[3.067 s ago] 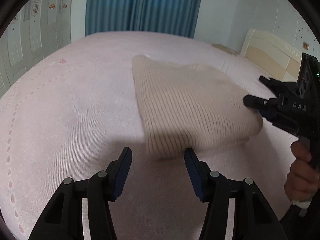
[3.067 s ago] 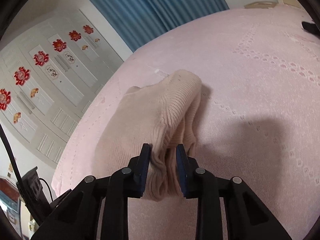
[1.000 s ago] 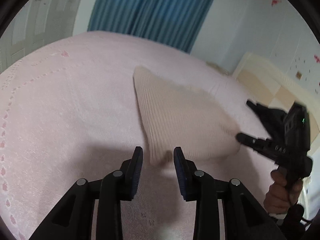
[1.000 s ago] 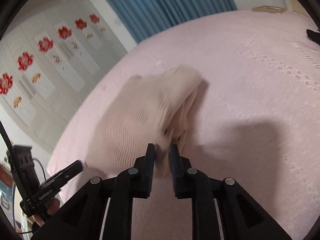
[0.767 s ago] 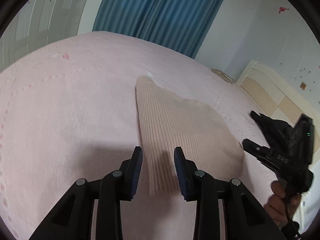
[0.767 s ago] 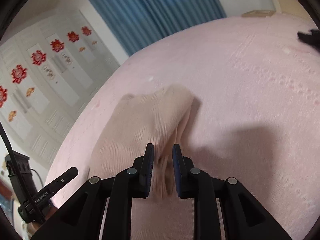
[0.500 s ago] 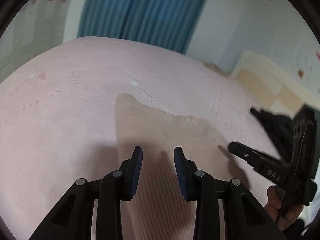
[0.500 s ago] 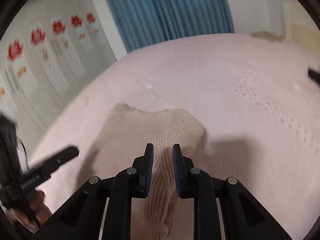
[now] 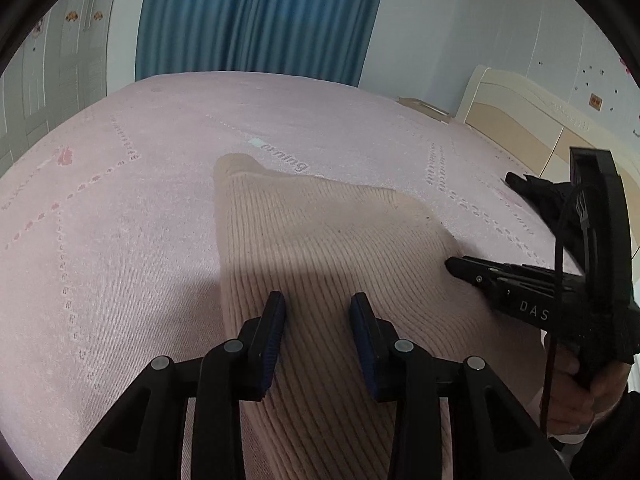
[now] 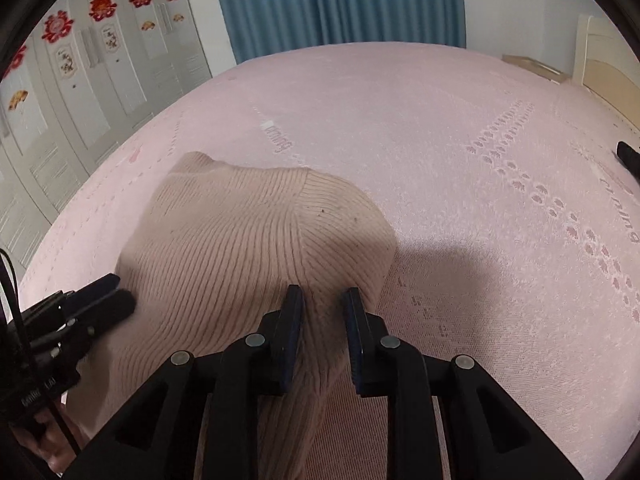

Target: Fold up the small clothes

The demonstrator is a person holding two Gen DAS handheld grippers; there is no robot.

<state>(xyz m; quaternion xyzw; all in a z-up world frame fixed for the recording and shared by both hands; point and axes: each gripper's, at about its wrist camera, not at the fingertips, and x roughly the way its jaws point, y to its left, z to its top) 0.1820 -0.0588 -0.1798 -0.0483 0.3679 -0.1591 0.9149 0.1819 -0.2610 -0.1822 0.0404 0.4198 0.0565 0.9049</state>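
On the pink patterned bedspread [image 9: 120, 240] lies the beige ribbed knit garment [image 9: 320, 240], partly folded. The left gripper [image 9: 318, 320] has its jaws opening, fabric between them but not pinched. The right gripper [image 10: 322, 320] clamps a ridge of knit. I judge 1 fold is being laid; next, release and smooth.
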